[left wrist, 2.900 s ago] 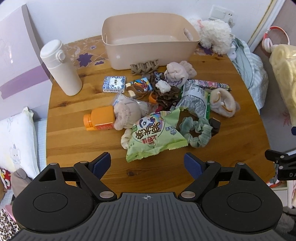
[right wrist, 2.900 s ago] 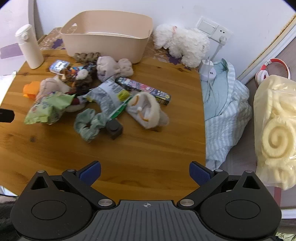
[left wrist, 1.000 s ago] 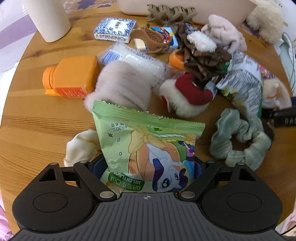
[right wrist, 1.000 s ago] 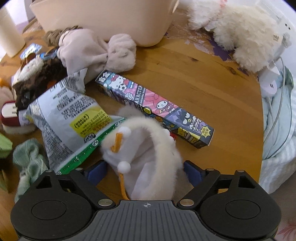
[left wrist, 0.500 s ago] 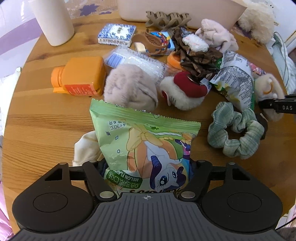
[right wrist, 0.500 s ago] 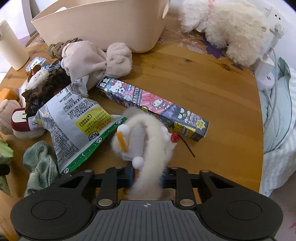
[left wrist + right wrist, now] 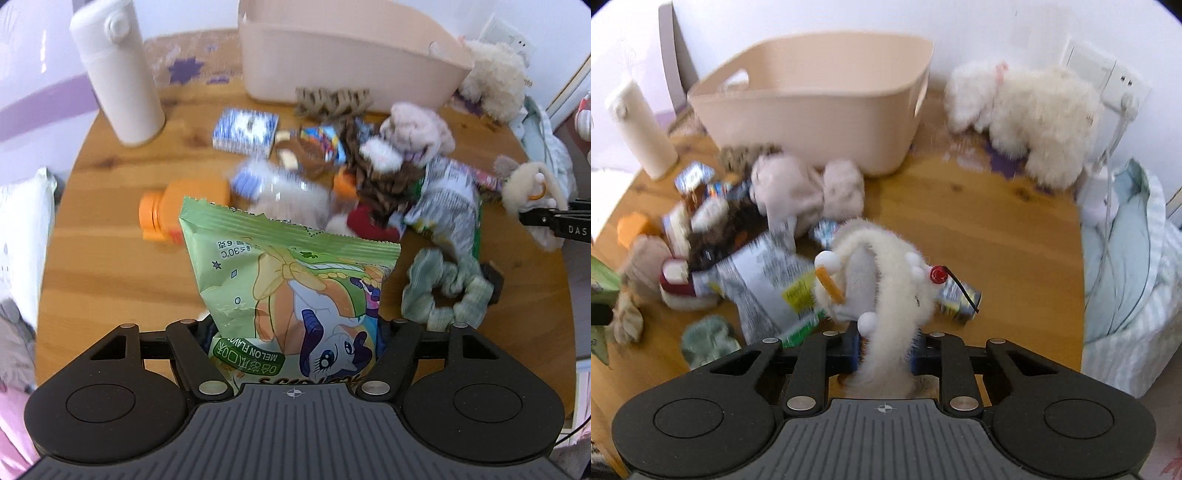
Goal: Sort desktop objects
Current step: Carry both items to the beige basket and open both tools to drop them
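My left gripper (image 7: 293, 332) is shut on the lower end of a green melon-flavour snack bag (image 7: 288, 266), which hangs clear above the wooden table (image 7: 110, 277). Between the blue pads of my right gripper (image 7: 885, 349) is pinched a white fluffy snowman plush (image 7: 886, 266) with an orange nose and a red berry, also lifted off the table. The left wrist view catches the same plush (image 7: 532, 192) at the right edge. A beige basket (image 7: 812, 99) stands at the back of the table, its inside hidden from here.
A pile lies in front of the basket: a silver snack bag (image 7: 764, 280), a pink plush (image 7: 809, 192), an orange bottle (image 7: 184, 206), a green scrunchie (image 7: 443, 295). A white flask (image 7: 118, 77) stands at the left. A white fluffy toy (image 7: 1027, 110) and pale-blue cloth (image 7: 1126, 277) sit at the right.
Both grippers' jaws have closed, the left on the green bag and the right on the white plush. Both have then risen, lifting their objects off the table.
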A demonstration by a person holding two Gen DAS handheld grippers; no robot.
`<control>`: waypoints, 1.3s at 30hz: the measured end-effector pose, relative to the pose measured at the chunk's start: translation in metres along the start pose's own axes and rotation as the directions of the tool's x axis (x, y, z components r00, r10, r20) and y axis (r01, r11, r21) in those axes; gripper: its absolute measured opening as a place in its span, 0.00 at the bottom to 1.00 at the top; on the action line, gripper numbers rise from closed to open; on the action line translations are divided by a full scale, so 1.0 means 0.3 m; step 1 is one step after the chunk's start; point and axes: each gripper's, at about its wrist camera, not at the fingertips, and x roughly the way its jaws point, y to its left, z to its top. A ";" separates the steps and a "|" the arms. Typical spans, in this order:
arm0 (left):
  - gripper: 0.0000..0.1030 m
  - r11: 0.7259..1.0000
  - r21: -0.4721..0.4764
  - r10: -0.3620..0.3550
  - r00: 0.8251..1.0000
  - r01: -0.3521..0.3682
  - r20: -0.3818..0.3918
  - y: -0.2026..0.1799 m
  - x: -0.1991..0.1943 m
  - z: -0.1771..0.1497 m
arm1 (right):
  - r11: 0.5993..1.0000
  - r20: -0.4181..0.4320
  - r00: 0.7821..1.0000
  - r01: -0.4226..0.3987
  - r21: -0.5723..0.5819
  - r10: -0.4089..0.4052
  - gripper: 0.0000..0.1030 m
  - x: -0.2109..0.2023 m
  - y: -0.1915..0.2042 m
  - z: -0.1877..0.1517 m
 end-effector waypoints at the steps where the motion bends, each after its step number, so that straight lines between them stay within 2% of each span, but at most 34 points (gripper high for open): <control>1: 0.69 1.000 0.003 0.005 1.000 -0.005 0.012 -0.002 -0.004 0.016 | 1.000 0.013 1.000 -0.005 0.001 0.005 0.20 -0.011 0.001 0.016; 11: 0.69 0.996 0.086 0.021 0.991 -0.032 0.129 -0.011 -0.044 0.235 | 1.000 0.147 0.989 -0.020 -0.012 0.022 0.20 -0.083 0.031 0.210; 21: 0.69 0.978 0.190 0.044 0.969 -0.092 0.243 -0.040 -0.077 0.465 | 1.000 0.206 0.979 0.006 -0.014 -0.003 0.20 -0.070 0.032 0.375; 26: 0.69 0.964 0.220 0.076 0.951 -0.146 0.298 -0.052 -0.062 0.598 | 1.000 0.212 0.977 0.016 -0.008 -0.014 0.20 -0.036 0.029 0.450; 30: 0.69 0.967 0.210 0.073 0.947 -0.144 0.312 -0.055 -0.038 0.710 | 0.997 0.190 0.981 -0.041 0.066 0.028 0.21 0.006 0.029 0.518; 33: 0.69 0.954 0.235 0.101 0.941 -0.184 0.324 -0.074 0.007 0.778 | 0.996 0.179 0.984 -0.028 0.085 0.012 0.21 0.045 0.055 0.556; 39: 0.69 0.954 0.229 0.120 0.949 -0.191 0.292 -0.095 0.117 0.869 | 0.998 0.142 0.990 -0.017 0.066 0.007 0.21 0.152 0.118 0.628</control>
